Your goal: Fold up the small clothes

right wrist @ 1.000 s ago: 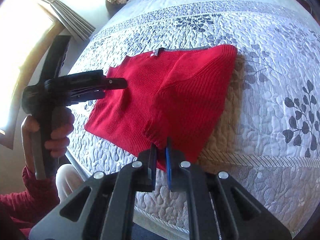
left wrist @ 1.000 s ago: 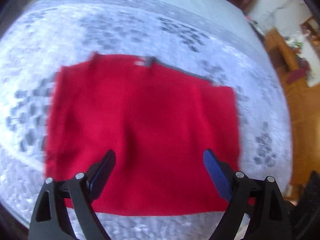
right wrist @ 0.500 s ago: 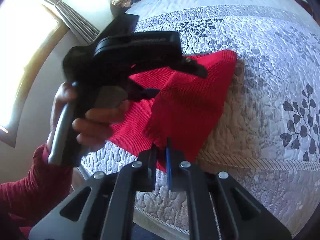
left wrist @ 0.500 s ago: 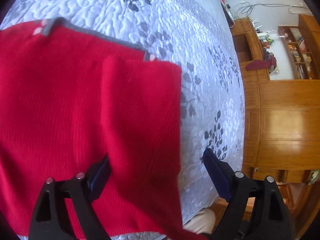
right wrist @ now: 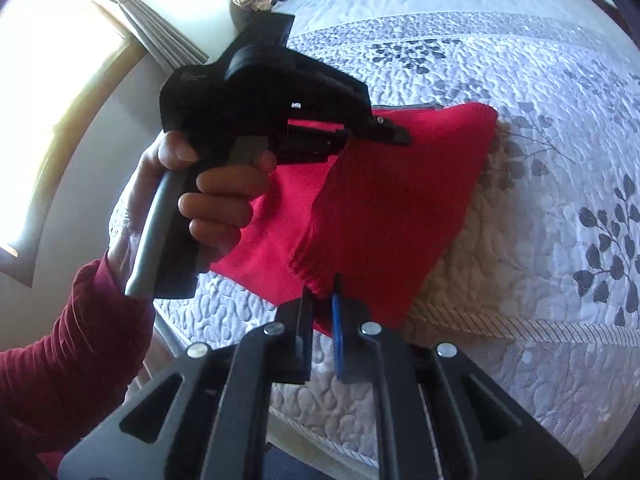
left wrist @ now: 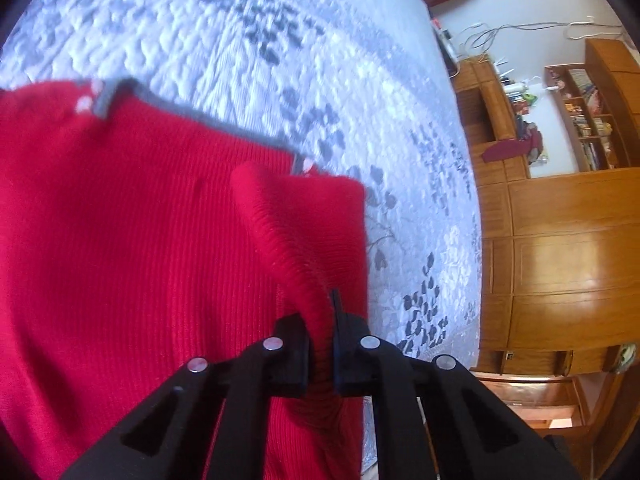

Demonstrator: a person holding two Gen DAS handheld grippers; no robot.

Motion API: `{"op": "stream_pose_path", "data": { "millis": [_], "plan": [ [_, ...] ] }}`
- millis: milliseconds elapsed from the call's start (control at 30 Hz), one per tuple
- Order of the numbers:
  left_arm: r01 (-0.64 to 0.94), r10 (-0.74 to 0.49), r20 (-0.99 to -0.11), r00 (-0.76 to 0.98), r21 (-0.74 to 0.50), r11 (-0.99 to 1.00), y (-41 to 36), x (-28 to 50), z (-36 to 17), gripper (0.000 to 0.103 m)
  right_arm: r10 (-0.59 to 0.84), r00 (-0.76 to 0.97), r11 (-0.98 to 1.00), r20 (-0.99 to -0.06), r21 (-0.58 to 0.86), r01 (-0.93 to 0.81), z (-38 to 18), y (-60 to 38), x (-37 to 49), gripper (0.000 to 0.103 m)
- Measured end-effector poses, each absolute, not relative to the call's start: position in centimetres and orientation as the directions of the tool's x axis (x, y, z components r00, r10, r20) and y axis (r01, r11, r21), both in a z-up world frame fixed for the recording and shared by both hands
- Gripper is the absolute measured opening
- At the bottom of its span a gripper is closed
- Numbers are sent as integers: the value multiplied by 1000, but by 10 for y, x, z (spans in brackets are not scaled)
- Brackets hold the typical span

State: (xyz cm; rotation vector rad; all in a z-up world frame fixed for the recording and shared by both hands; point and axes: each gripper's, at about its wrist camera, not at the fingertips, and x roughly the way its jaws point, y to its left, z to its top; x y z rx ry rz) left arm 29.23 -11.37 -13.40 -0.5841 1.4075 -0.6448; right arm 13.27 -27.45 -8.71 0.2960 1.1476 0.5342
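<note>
One red knit sweater lies on the quilted bedspread, near the bed's front edge. The knit is ribbed, with a grey neckline band at its far edge. One side is folded over the body, forming a raised ridge. Two grippers are present. The left gripper has its jaws pressed together, pinching that raised ridge of red fabric. The right gripper has its jaws pressed together on the ribbed hem corner at the sweater's near edge. One hand, in a dark red sleeve, grips the left gripper's handle.
</note>
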Motion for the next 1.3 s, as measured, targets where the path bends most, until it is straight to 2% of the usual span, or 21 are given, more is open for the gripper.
{"op": "stream_pose_path", "data": {
  "millis": [267, 633, 833, 1033, 1167, 1200, 1267, 1300],
  "plan": [
    [94, -700, -697, 155, -695, 713, -60, 295, -100, 7, 587, 280, 801, -759, 496, -335, -74, -225, 144, 7],
    [23, -643, -716, 273, -663, 748, 54, 300, -90, 7, 664, 155, 715, -731, 561, -418, -92, -128, 176, 7],
    [-26, -600, -750, 278, -631, 776, 101, 300, -116, 7, 639, 103, 717, -762, 542, -437, -119, -82, 185, 7],
    [-46, -582, -775, 247, -609, 792, 110, 300, -153, 8, 591, 56, 750, -804, 524, -404, -155, -69, 191, 7],
    [-10, -536, -809, 242, -555, 832, 100, 297, -155, 10, 606, 37, 738, -795, 544, -400, -154, -71, 192, 15],
    [2, -521, -819, 240, -536, 844, 98, 296, -153, 12, 615, 28, 729, -788, 555, -401, -153, -73, 195, 21],
    [15, -489, -840, 235, -500, 866, 97, 293, -147, 18, 628, 21, 717, -778, 568, -404, -148, -78, 193, 23],
    [19, -474, -850, 232, -483, 875, 97, 290, -144, 20, 630, 18, 715, -776, 571, -402, -144, -81, 191, 31]
  ]
}}
